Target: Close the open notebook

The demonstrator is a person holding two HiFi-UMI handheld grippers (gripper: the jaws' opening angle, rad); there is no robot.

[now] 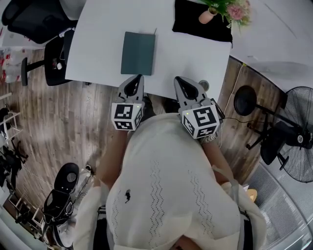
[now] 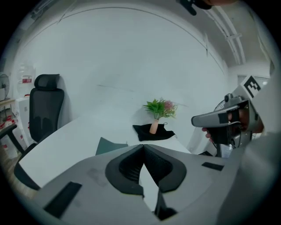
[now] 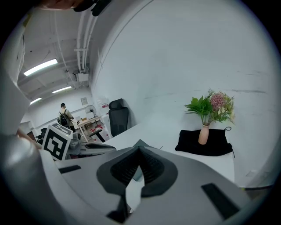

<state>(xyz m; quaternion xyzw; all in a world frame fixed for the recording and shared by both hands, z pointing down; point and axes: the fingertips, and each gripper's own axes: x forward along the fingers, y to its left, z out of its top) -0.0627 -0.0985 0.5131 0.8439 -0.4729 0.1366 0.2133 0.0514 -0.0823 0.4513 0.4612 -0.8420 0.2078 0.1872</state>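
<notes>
1. Plainly, one notebook [image 1: 138, 52] lies on the white tabletop [image 1: 98, 39], in the upper middle of the head view. Its dark green cover is shut and flat, and nothing touches it.
2. Two grippers show below it in that view, side by side over the near edge of the tabletop. The left gripper [image 1: 138, 77] is at centre left and the right gripper [image 1: 178, 79] at centre right, both apart from the notebook.
3. Each gripper carries one marker cube, two in all: the left cube [image 1: 126, 116] and the right cube [image 1: 201, 121].
4. The left gripper view shows its two fingers [image 2: 131, 169] closed tip to tip with nothing between them. The notebook [image 2: 109, 146] shows just above and left of them, further off on the tabletop.
5. The right gripper view shows its two fingers [image 3: 151, 169] likewise pressed together and empty. A corner of the notebook [image 3: 141, 143] peeks over their tips.
6. One black cloth [image 1: 195, 24] lies at the upper right of the head view, well apart from the notebook.
7. One small vase [image 1: 207, 15] stands upright on that cloth and holds green leaves and pink flowers [image 1: 234, 10].
8. One black office chair [image 2: 44, 105] stands at the left of the left gripper view, beside the tabletop.
9. One standing fan [image 1: 298, 141] is at the right edge of the head view, on the wooden floor [image 1: 73, 122].
10. One person [image 3: 65, 116] with a backpack stands far back at the left of the right gripper view.
</notes>
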